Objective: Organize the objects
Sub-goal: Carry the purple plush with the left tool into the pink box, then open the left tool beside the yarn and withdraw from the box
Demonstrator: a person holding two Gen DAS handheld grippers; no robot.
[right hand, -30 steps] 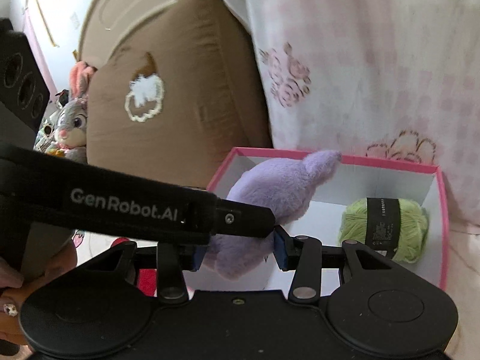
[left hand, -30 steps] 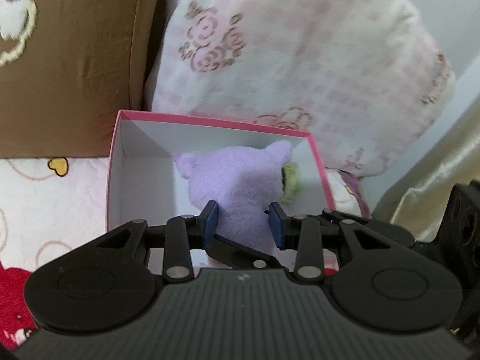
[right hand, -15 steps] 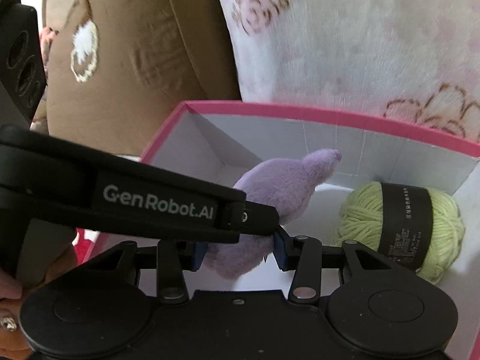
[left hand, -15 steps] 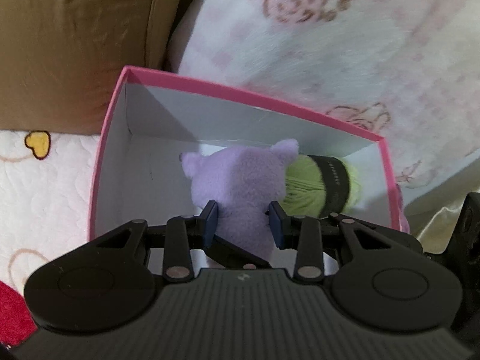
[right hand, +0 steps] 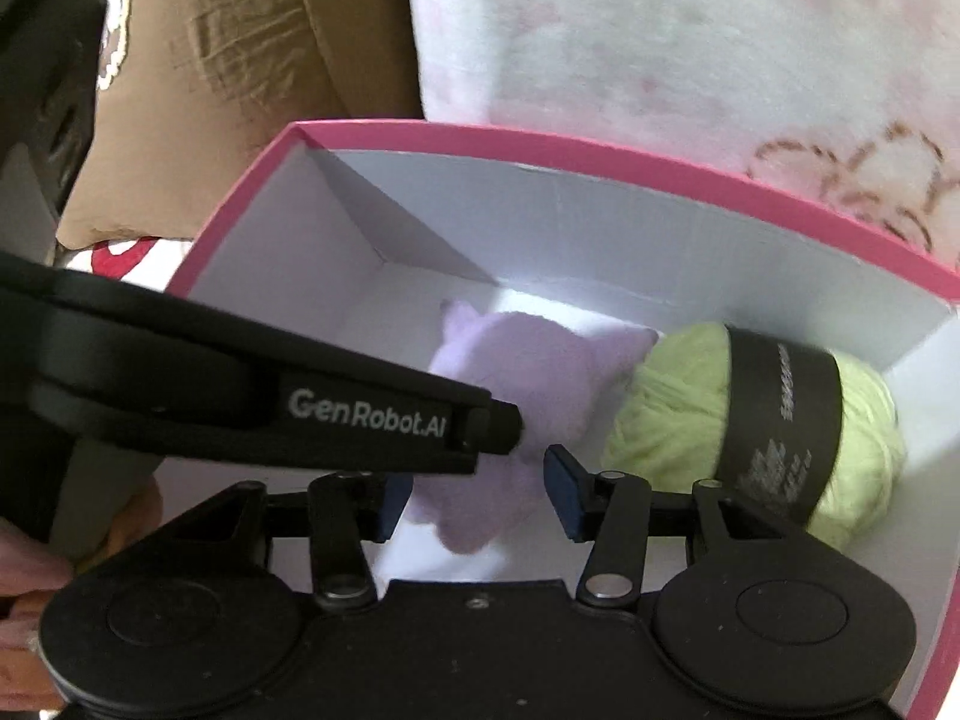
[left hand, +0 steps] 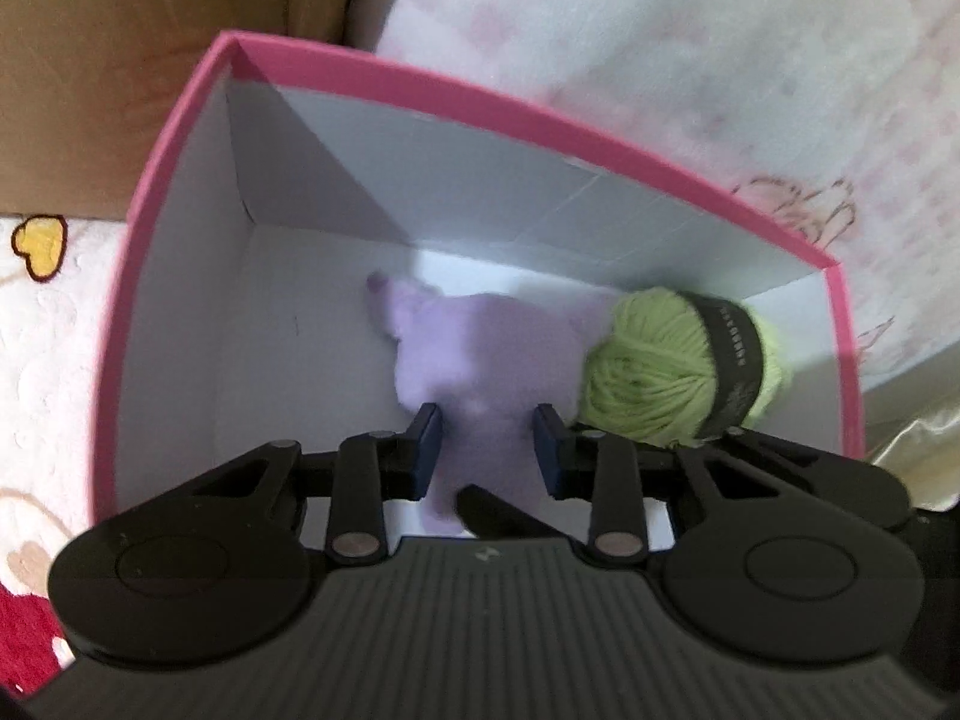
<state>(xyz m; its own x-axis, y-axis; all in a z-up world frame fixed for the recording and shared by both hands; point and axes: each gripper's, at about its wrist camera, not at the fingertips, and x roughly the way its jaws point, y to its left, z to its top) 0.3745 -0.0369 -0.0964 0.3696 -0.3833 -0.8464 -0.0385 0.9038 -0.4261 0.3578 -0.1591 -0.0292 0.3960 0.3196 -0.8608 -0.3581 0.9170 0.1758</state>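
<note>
A purple plush toy (left hand: 480,354) is down inside a pink box with white walls (left hand: 420,96), next to a ball of green yarn (left hand: 666,372) with a black band. My left gripper (left hand: 487,450) is shut on the plush toy's lower part. My right gripper (right hand: 474,498) is also closed on the same toy (right hand: 528,372) from the near side. The left gripper's arm (right hand: 252,396) crosses the right wrist view. The yarn (right hand: 762,420) lies at the box's right end (right hand: 600,156).
A brown cushion (left hand: 138,54) and a pink-and-white patterned pillow (left hand: 690,48) lean behind the box. A white quilted bedspread with a yellow heart (left hand: 39,243) lies to the left. A gold fabric (left hand: 918,450) shows at the right.
Both grippers have lowered the purple plush toy into the box, from above the rim down to the floor beside the yarn. Both cameras are closer to the box.
</note>
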